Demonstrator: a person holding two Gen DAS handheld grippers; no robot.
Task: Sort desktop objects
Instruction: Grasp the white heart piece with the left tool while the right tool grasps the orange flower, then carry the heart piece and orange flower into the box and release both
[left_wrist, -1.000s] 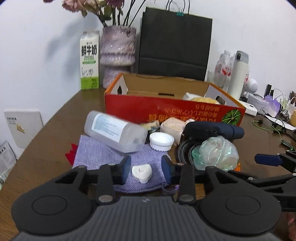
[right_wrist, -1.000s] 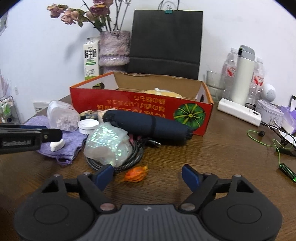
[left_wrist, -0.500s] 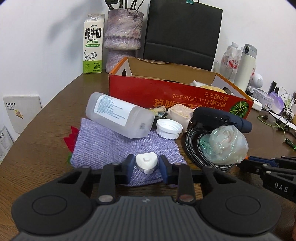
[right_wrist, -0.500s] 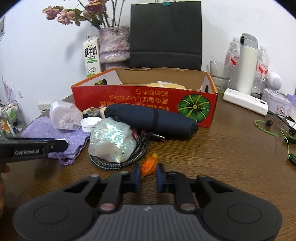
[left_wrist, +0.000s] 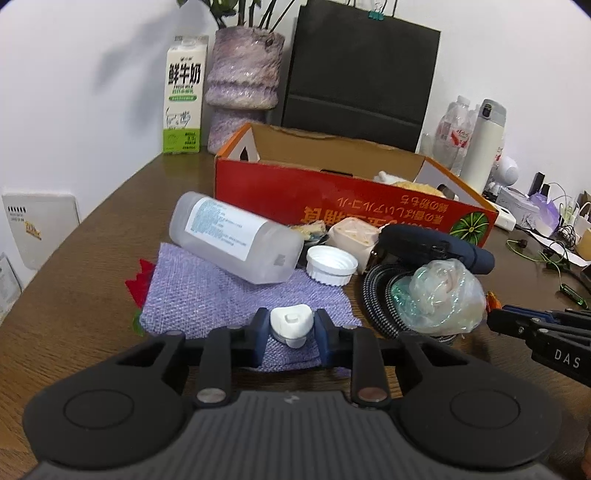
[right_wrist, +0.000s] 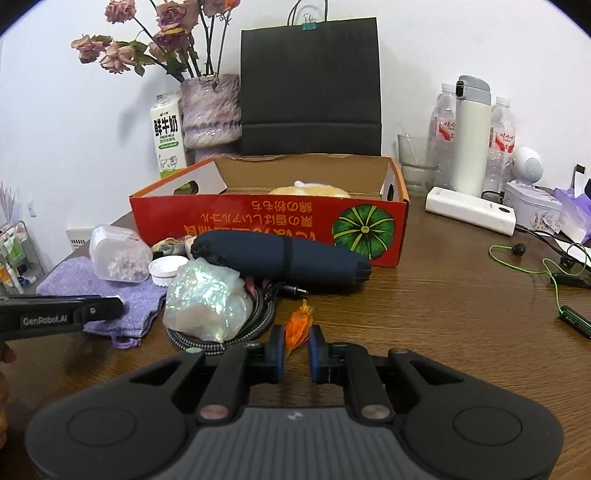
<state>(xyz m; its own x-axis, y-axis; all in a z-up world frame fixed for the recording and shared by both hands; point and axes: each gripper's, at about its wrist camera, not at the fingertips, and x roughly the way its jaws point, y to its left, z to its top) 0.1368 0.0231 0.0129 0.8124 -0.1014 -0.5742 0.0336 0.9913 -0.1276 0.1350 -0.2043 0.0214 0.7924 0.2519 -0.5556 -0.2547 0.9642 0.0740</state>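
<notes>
broadly, the brown worktop (right_wrist: 443, 302) carries a red cardboard box (right_wrist: 269, 221) at the back. in front of it lie a dark blue rolled pouch (right_wrist: 284, 258), a clear plastic jar (left_wrist: 236, 236) on its side on a purple woven cloth (left_wrist: 221, 295), and a crumpled iridescent wrapper (right_wrist: 207, 299) on a coiled braided cable (left_wrist: 376, 295). the left tool (left_wrist: 291, 332) is closing, its pads against a small white heart-shaped piece (left_wrist: 291, 325) on the cloth's near edge. the right tool (right_wrist: 296, 345) is pressed together, pinching a small orange lantern-like husk (right_wrist: 300, 325) just above the worktop.
</notes>
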